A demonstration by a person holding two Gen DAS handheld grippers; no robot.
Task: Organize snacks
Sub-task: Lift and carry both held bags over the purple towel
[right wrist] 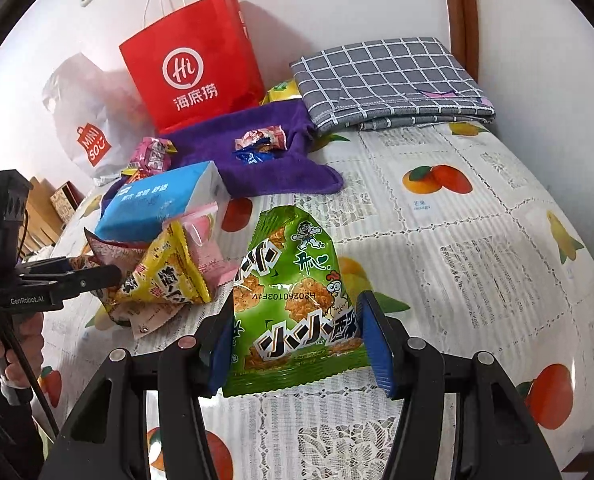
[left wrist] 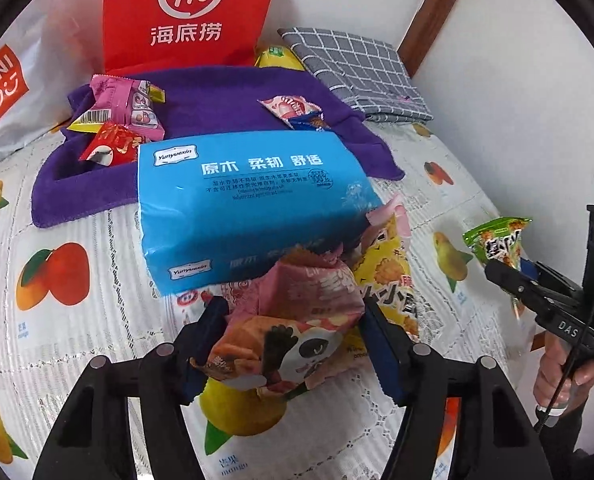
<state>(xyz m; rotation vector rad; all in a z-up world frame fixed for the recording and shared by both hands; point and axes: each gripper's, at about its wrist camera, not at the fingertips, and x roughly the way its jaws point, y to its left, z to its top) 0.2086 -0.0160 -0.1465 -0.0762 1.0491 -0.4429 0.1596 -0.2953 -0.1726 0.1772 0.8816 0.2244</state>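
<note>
A person is standing at a table covered in a fruit-print cloth, sorting snacks with a gripper in each hand. The right gripper is clamping a green snack packet, held upright above the cloth. The left gripper is gripping a pink panda packet at the edge of a loose pile beside a blue tissue pack. Both pickups look done; next each packet probably needs carrying to the purple towel, where other snacks are lying.
</note>
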